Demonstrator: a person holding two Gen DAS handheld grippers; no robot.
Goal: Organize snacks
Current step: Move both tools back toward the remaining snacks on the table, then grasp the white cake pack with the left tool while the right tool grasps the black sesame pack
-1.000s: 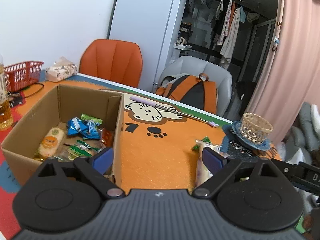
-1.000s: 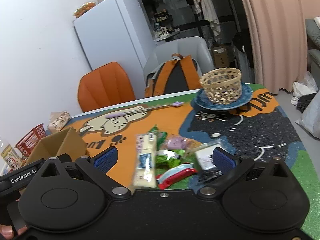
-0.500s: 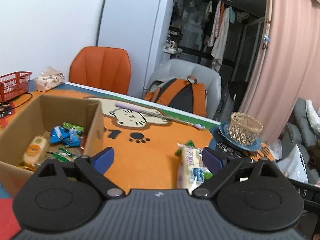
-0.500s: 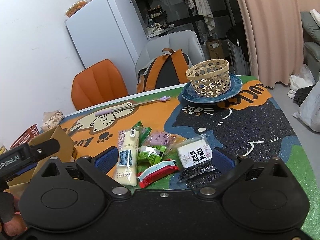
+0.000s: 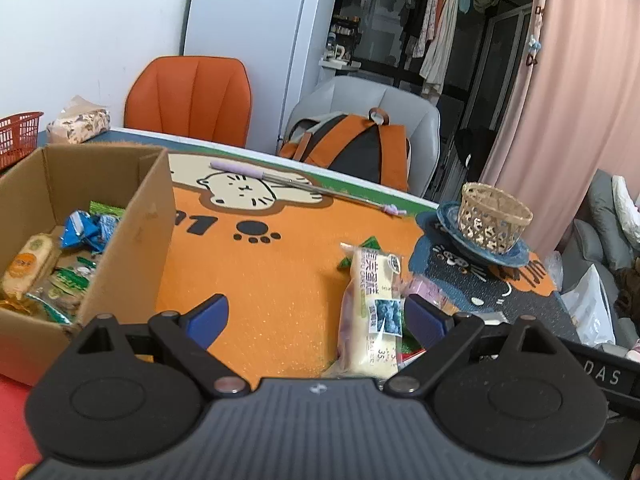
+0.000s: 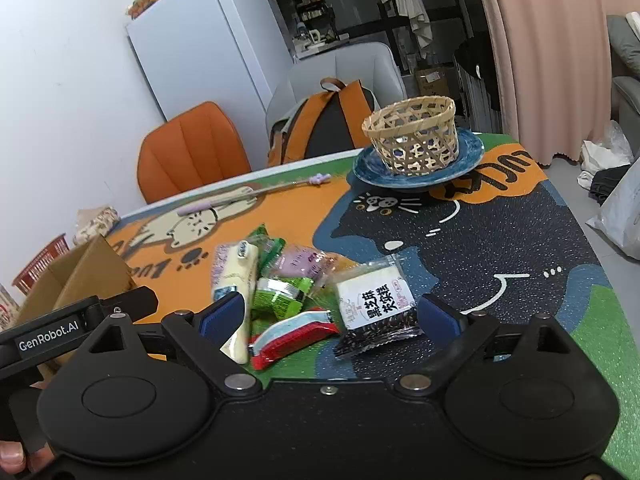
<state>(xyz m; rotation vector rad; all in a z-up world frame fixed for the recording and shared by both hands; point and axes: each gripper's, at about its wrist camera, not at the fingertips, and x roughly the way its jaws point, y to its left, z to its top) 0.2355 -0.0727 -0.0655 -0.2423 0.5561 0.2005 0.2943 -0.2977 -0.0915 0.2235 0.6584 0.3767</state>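
Both tools gape, right one narrowing over snack pile (image 6: 304, 292), box (image 5: 132, 240) leftward.

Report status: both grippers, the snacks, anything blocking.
Left gripper open, empty. Right gripper open, jaws just closing some, over snack pile, gripping nothing. Box partly filled. Nothing blocking.

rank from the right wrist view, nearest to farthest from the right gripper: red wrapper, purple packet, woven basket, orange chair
1. Red wrapper, just ahead of the right gripper, between its open jaws.
2. Purple packet, mid-pile, further up the mat.
3. Woven basket, on the blue plate at the table's far right.
4. Orange chair, beyond the far edge, left.
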